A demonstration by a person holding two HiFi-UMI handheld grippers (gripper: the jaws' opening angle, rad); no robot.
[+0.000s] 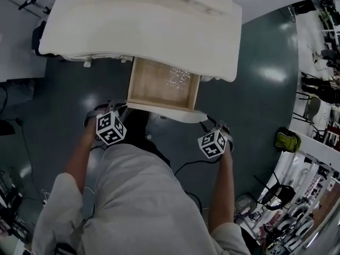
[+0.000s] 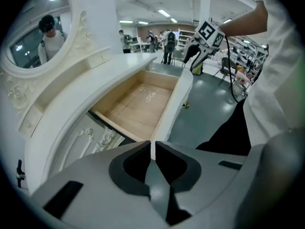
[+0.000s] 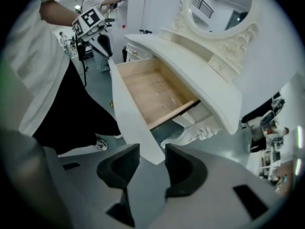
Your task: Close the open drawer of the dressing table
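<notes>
The white dressing table [image 1: 143, 20] has its drawer [image 1: 162, 84] pulled out, showing a bare wooden bottom [image 2: 136, 101]. The white drawer front [image 1: 169, 112] faces me. My left gripper [image 2: 152, 147] is shut, and the front's left end lies just past its tips. It hangs at the drawer's left corner in the head view [image 1: 109, 122]. My right gripper [image 3: 152, 149] is open, with the front's right corner [image 3: 143, 137] sitting between its jaws. It hangs at the right corner in the head view [image 1: 213, 141]. A small brass knob [image 2: 186, 106] shows on the front's outer face.
An oval mirror [image 3: 221, 4] stands on the table top. My own legs and black cables [image 1: 186, 166] are close behind the drawer. A green bag [image 1: 287, 141] and racks stand on the grey floor at right. People [image 2: 167, 44] stand far off.
</notes>
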